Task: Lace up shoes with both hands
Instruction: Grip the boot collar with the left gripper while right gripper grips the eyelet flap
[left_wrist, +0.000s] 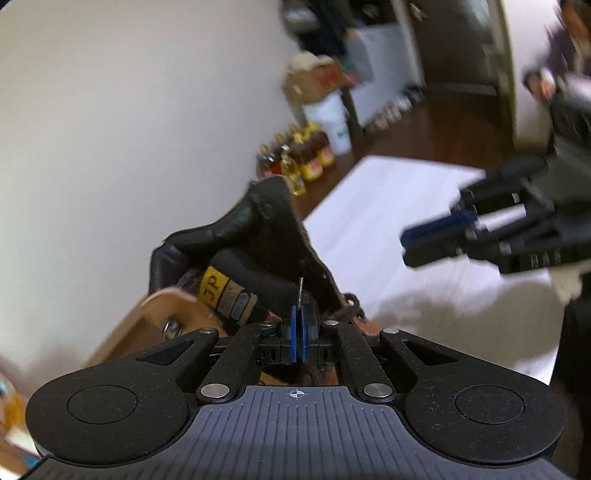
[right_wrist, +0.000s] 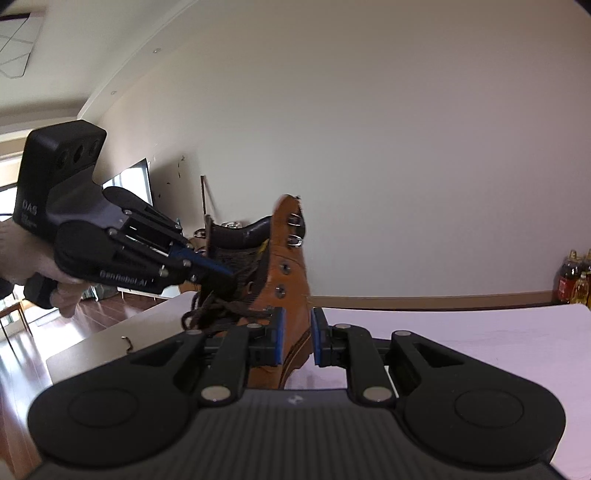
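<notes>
A brown leather boot (right_wrist: 291, 273) with a black collar (left_wrist: 258, 229) stands upright on the white-covered table (right_wrist: 480, 339). Its dark laces (right_wrist: 214, 310) lie in a loose tangle over the tongue. My left gripper (left_wrist: 299, 314) is shut on the lace's thin end, which pokes up from between the blue pads. In the right wrist view the left gripper (right_wrist: 225, 273) reaches over the tongue from the left. My right gripper (right_wrist: 298, 314) has its pads slightly apart with nothing between them; the boot stands behind. In the left wrist view the right gripper (left_wrist: 410, 243) hangs blurred over the table, away from the boot.
Yellow-capped bottles (left_wrist: 299, 158) stand on the floor by the wall, with a white bucket (left_wrist: 332, 122) and a cardboard box behind them. A blurred person (left_wrist: 565, 44) is at the far right. A hand (right_wrist: 37, 258) holds the left gripper. A small hook (right_wrist: 127, 341) lies on the table's near-left part.
</notes>
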